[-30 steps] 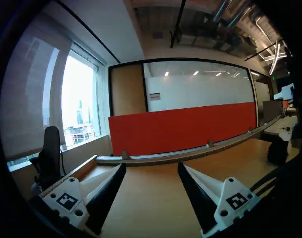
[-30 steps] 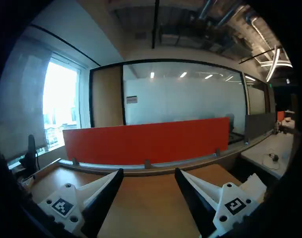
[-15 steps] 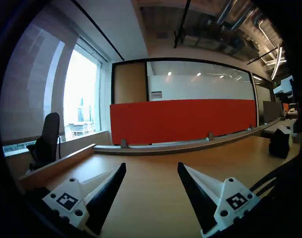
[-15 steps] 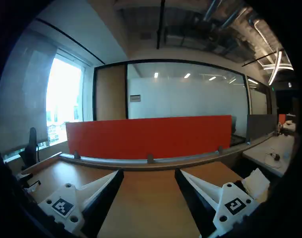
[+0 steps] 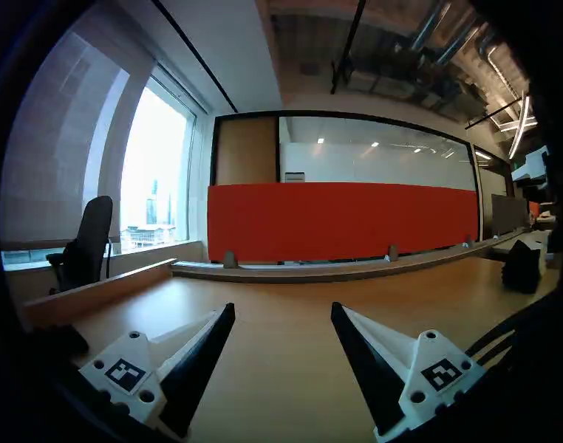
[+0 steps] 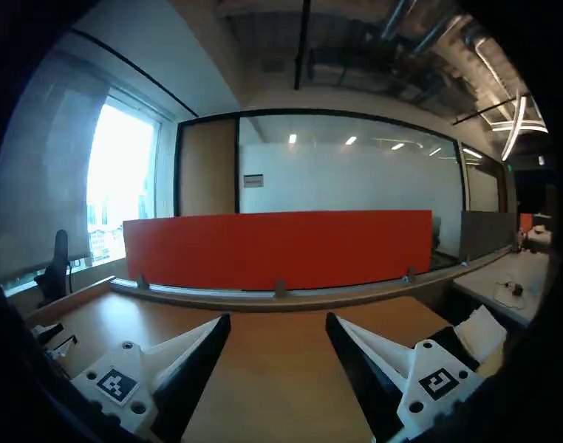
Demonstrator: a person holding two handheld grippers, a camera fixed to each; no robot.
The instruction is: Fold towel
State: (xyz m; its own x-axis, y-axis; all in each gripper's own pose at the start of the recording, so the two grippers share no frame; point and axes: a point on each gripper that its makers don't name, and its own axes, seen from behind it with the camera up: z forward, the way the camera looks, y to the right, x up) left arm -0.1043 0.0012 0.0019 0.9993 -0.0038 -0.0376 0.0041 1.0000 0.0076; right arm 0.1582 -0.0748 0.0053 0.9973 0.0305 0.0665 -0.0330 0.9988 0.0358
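Left gripper [image 5: 281, 306], right gripper [image 6: 276, 317] level, fingers spread, seemingly above desk [image 5: 429, 288].

The desk [image 5: 281, 369] is smooth pale wood with a soft sheen. The left gripper [image 5: 281, 306] and right gripper [image 6: 277, 316] are matt white plastic, with matt black inner faces on the fingers. Behind the desk, the red partition [image 5: 340, 221] looks matt, the wall [image 5: 377, 159] above it is glossy glass, and the ceiling pipes [image 5: 440, 33] are shiny metal.
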